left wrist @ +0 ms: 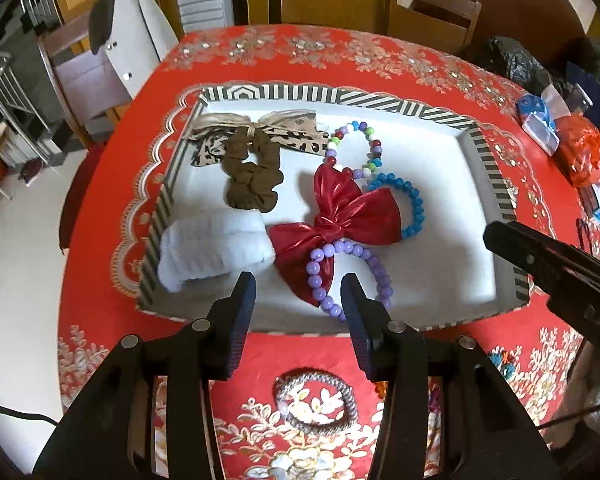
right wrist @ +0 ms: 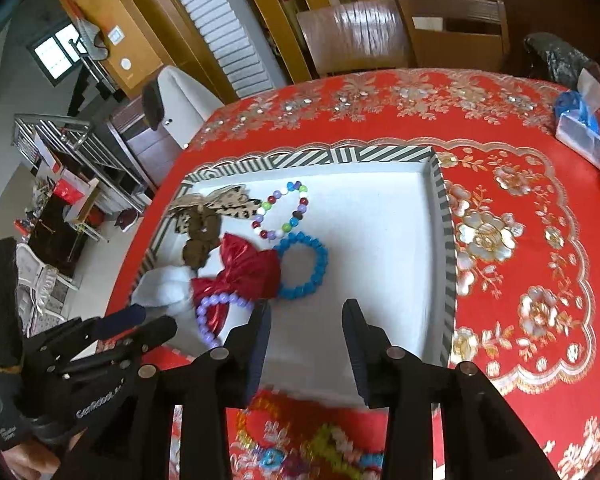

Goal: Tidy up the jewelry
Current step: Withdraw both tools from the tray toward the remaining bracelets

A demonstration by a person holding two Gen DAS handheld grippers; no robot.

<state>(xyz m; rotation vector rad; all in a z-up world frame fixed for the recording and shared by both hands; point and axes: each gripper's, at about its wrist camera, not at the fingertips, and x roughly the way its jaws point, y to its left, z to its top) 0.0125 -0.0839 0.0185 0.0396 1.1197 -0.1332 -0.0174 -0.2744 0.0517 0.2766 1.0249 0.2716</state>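
Note:
A striped tray (left wrist: 488,160) with a white inside sits on the red tablecloth. In it lie a brown scrunchie (left wrist: 252,176), a leopard bow (left wrist: 296,132), a white headband (left wrist: 212,248), a red bow (left wrist: 340,220), a purple bead bracelet (left wrist: 380,272), a blue bead bracelet (left wrist: 414,208) and a multicolour bead bracelet (left wrist: 368,136). My left gripper (left wrist: 298,300) is open and empty over the tray's near edge. A silver bracelet (left wrist: 316,404) lies on the cloth below it. My right gripper (right wrist: 306,336) is open and empty; a colourful bead bracelet (right wrist: 320,448) lies beneath it.
Bags and a blue-white tissue pack (left wrist: 540,124) crowd the table's right side. Wooden chairs (right wrist: 452,28) stand behind the table. The right gripper's body (left wrist: 560,268) shows at the right in the left wrist view; the left gripper (right wrist: 120,324) shows at the left in the right wrist view.

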